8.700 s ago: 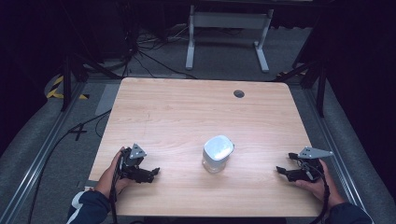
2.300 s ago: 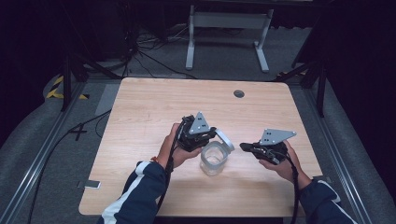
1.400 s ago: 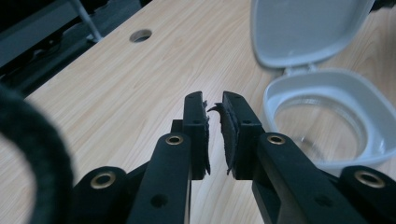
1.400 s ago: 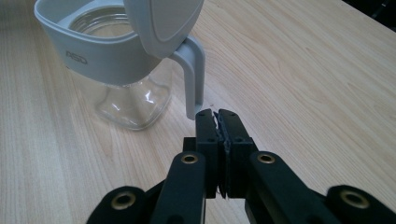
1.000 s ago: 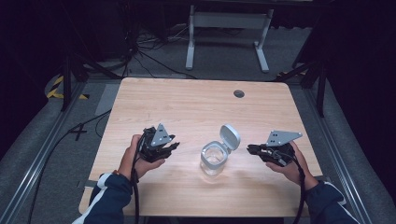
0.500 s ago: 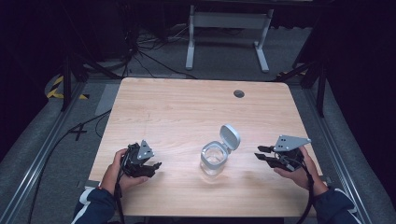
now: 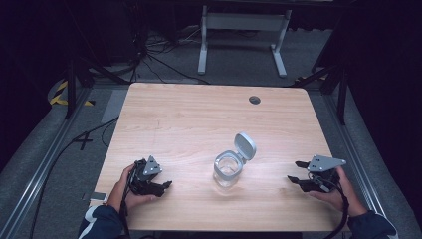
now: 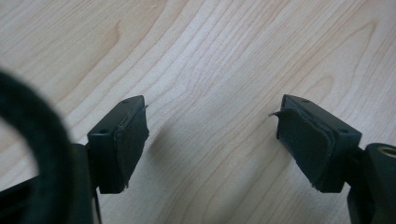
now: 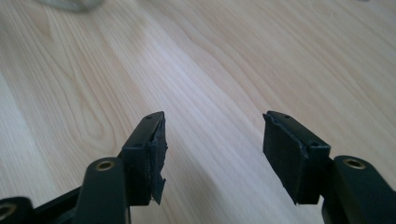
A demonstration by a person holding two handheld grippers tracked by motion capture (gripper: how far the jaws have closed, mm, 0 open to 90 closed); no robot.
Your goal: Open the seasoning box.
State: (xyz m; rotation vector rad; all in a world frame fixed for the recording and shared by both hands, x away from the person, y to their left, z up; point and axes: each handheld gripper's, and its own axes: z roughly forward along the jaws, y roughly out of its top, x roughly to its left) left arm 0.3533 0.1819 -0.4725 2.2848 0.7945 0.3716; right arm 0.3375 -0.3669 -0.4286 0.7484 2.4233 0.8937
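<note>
Table: the light wooden table [image 7: 189,119] carries a small round dark hole [image 7: 255,100] near its far edge, right of centre.
Jar: a small clear glass jar [image 7: 228,170] stands upright near the middle of the table, toward the near side, between the two grippers and well apart from both.
Lid: its grey hinged lid [image 7: 245,146] is flipped up and tilts back on the jar's far right side.
Left gripper: the left black two-jaw gripper [image 7: 166,185] sits low at the near left of the table, held in the person's left hand [image 7: 127,191], jaws pointing right toward the jar.
Left gripper view: the left gripper [image 8: 210,140] is released, jaws spread wide with bare wood grain between the worn black pads [image 8: 133,142]; a blurred black cable loop [image 8: 42,140] crosses the left edge.
Right gripper: the right black two-jaw gripper [image 7: 294,172], topped by a grey three-cornered plate [image 7: 324,163], sits at the near right in the right hand [image 7: 341,194], jaws pointing left.
Right gripper view: the right gripper [image 9: 212,144] is likewise released, holding nothing, over bare wood; a blurred grey shape [image 9: 70,3] touches the top edge, and what it is cannot be told.
</note>
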